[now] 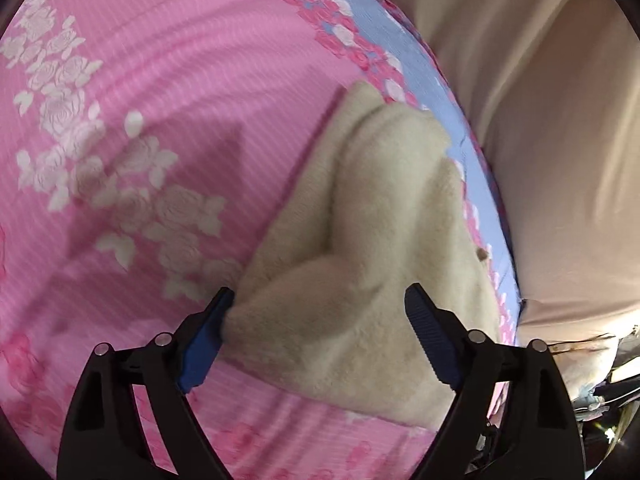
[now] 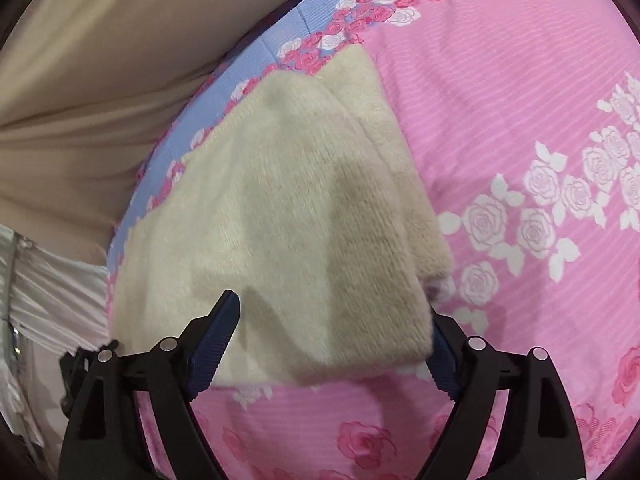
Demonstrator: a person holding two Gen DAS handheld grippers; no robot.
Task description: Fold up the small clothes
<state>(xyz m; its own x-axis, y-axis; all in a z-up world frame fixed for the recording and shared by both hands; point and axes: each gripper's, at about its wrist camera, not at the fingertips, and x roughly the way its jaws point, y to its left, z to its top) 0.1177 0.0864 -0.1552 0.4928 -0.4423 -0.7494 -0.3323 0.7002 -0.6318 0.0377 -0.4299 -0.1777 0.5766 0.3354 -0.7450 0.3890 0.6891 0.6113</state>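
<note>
A cream fleece garment (image 1: 360, 240) lies folded in layers on the pink rose-print bedsheet (image 1: 160, 80), near the bed's blue-bordered edge. My left gripper (image 1: 320, 312) is open, its blue-padded jaws spread wide on either side of the garment's near corner, the left pad touching the fabric. In the right wrist view the same garment (image 2: 300, 200) lies flat. My right gripper (image 2: 336, 320) is open, its jaws straddling the garment's near edge, with the right pad partly hidden behind the cloth.
The bed's blue, rose-trimmed border (image 1: 400, 40) runs along the edge, also shown in the right wrist view (image 2: 240, 80). Beige fabric (image 1: 540, 120) hangs beyond it. White pleated cloth (image 2: 48, 292) sits at the left. Pink sheet (image 2: 520, 120) extends to the right.
</note>
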